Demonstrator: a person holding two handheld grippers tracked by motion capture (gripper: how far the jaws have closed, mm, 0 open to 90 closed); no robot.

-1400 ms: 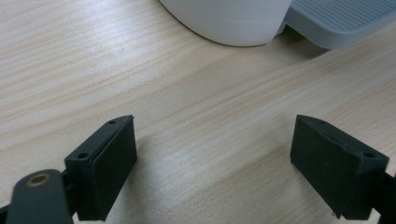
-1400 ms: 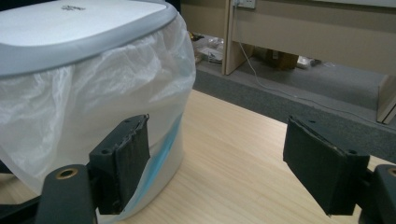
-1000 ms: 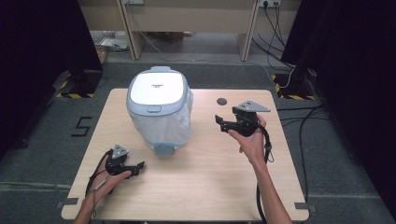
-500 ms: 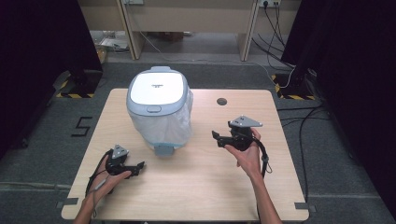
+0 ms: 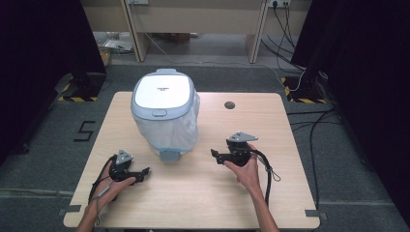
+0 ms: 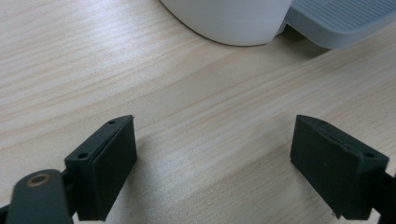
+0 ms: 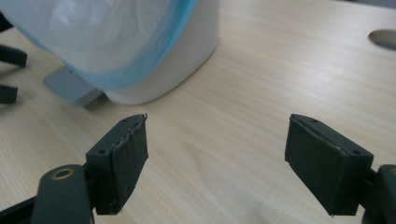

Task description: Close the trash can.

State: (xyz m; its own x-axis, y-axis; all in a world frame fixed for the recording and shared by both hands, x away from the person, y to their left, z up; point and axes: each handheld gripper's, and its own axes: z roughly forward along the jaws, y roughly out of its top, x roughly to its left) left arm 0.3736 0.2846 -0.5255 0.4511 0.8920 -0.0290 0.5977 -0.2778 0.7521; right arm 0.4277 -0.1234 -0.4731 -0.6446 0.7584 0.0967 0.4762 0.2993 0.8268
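While both claws sit released, L gripper (image 5: 144,172) & R gripper (image 5: 216,155) flank the lined bin (image 5: 166,113); its pedal (image 5: 168,155) lies between, cable hole (image 5: 229,105) behind.

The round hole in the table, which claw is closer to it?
Right. The right claw sits on the same side as the hole, a bit toward the person. The left claw is across the table, past the white bin.
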